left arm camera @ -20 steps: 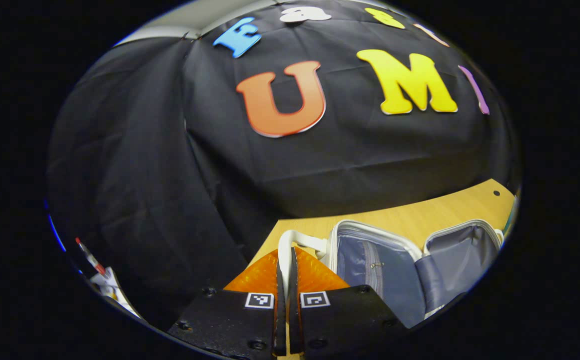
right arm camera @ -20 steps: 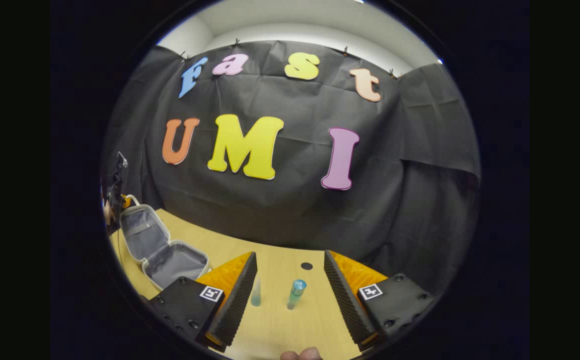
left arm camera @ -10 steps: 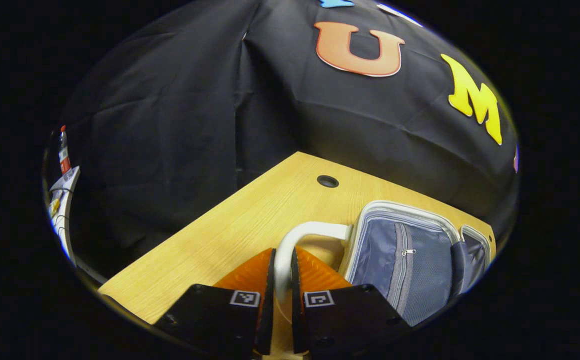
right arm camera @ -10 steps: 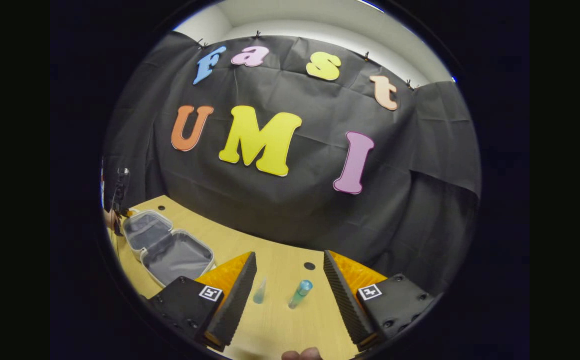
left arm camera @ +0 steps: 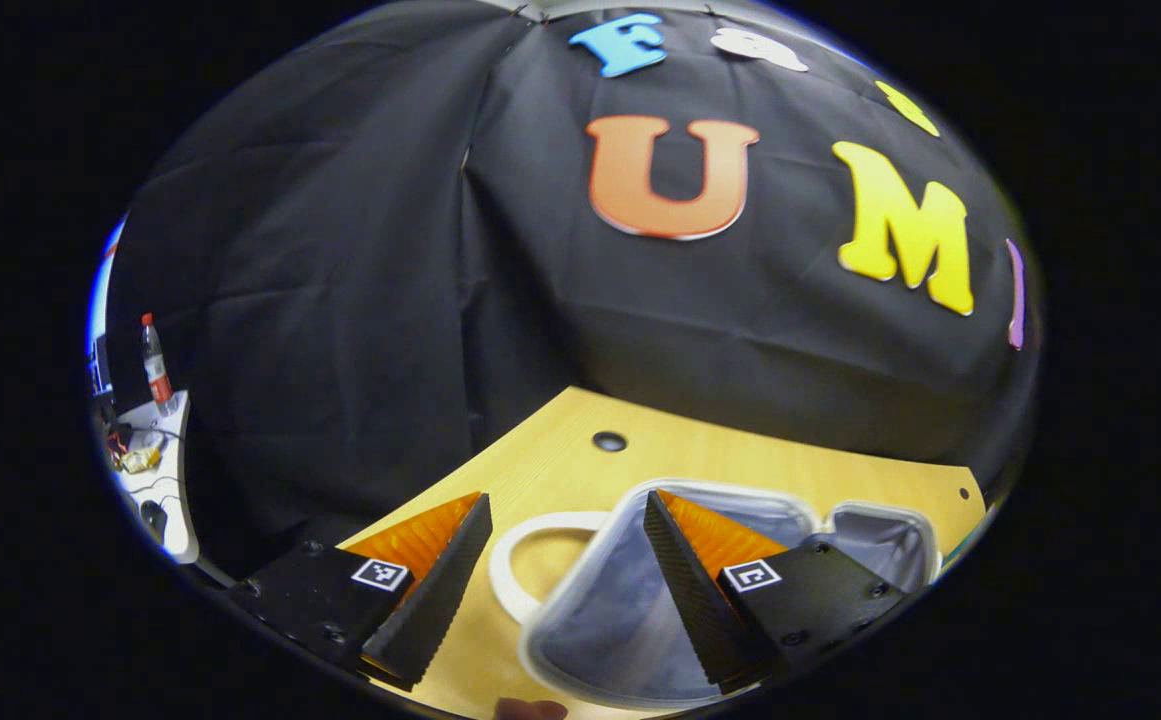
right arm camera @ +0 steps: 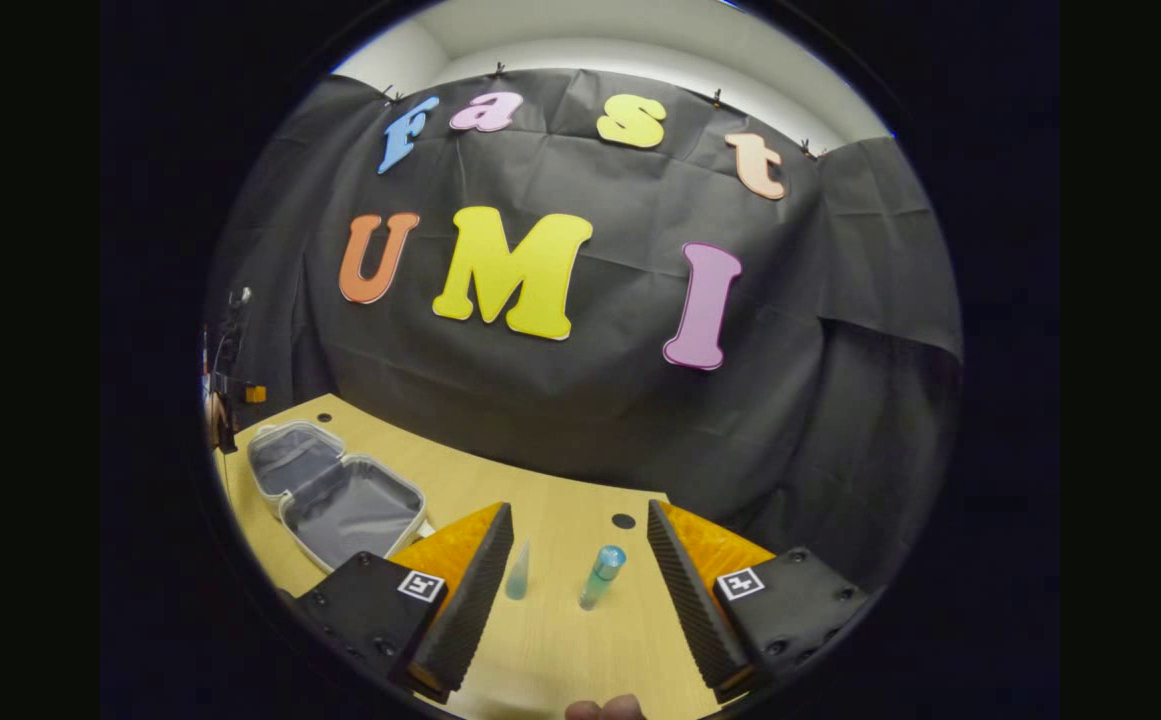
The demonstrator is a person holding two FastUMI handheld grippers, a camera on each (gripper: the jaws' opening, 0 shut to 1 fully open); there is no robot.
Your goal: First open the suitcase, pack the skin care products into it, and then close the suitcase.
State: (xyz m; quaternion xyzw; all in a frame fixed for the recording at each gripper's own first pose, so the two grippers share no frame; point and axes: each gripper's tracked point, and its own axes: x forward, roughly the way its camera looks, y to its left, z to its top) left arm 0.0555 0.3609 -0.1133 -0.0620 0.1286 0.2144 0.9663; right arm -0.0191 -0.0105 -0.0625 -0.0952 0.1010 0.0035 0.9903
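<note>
Wooden tabletop (right arm camera: 550,640), black cloth wall behind. Suitcase (right arm camera: 335,495) laid open flat at table's left; white handle (left arm camera: 520,560) seen between spread fingers of left gripper (left arm camera: 565,585), nothing held. Right gripper (right arm camera: 580,590) spread wide; small clear bottle (right arm camera: 517,572) and blue-capped bottle (right arm camera: 601,577) lying between fingers, untouched.

In the right gripper view, the suitcase (right arm camera: 335,497) is lying opened flat on the table (right arm camera: 550,640) at the left, one half behind the other (its handle (left arm camera: 525,570) is sticking out leftward in the left gripper view). Two skin care items are lying ahead: a small tube (right arm camera: 517,572) left, a bottle (right arm camera: 601,577) right, well apart from the suitcase.
</note>
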